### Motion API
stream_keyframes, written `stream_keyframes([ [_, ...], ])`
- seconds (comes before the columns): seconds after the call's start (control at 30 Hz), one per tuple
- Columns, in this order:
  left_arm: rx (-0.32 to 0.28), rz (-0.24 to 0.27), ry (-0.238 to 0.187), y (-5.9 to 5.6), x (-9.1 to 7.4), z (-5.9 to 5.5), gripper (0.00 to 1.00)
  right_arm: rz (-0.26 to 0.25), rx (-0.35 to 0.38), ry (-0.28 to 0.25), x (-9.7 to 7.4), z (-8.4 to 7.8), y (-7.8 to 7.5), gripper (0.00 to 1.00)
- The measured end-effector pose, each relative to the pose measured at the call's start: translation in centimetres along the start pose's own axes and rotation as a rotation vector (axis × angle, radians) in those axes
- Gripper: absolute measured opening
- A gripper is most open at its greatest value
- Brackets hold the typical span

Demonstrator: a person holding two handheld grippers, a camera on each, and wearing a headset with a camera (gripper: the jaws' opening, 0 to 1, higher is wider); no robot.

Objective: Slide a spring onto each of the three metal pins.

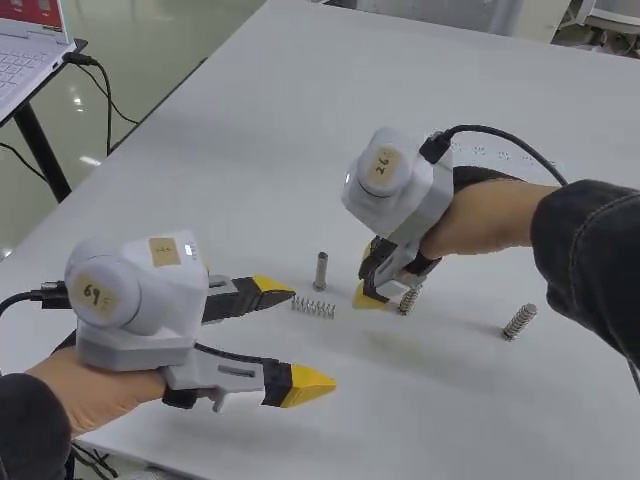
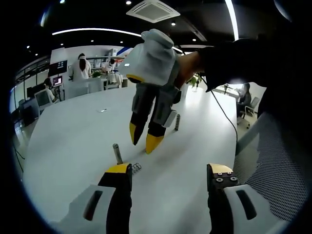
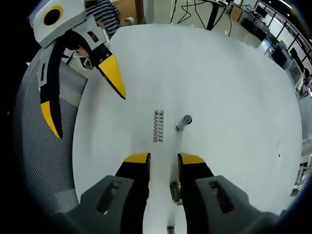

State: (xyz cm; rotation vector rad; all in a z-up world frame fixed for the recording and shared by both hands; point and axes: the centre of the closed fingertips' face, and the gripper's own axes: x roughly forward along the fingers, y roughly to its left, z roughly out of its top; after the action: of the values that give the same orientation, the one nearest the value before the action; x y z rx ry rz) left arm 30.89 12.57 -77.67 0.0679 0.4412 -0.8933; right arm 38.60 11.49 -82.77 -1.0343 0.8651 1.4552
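Observation:
A bare metal pin (image 1: pixel 321 270) stands upright mid-table, and a loose spring (image 1: pixel 313 307) lies flat just in front of it. My right gripper (image 1: pixel 368 285) points down beside the pin, its jaws a little apart with nothing between the tips. Right next to it stands a spring (image 1: pixel 408 299), tilted; it shows low in the gap between the right gripper's jaws (image 3: pixel 174 191). A third spring (image 1: pixel 519 321) stands further right. My left gripper (image 1: pixel 295 338) hovers open at the near left, aimed at the loose spring (image 2: pixel 136 166) and pin (image 2: pixel 117 153).
The white table (image 1: pixel 300 130) stretches far back. A laptop (image 1: pixel 25 50) on a stand with cables sits beyond the table's left edge. People at desks (image 2: pixel 80 68) are far behind.

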Motion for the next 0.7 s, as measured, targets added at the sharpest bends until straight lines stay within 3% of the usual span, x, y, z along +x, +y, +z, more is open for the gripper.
stream_keyframes([
  [0.7,-0.014,0.016,0.012,0.5,-0.5,-0.4,0.59,0.032,-0.006,-0.016,3.0,1.1,0.4,0.19],
])
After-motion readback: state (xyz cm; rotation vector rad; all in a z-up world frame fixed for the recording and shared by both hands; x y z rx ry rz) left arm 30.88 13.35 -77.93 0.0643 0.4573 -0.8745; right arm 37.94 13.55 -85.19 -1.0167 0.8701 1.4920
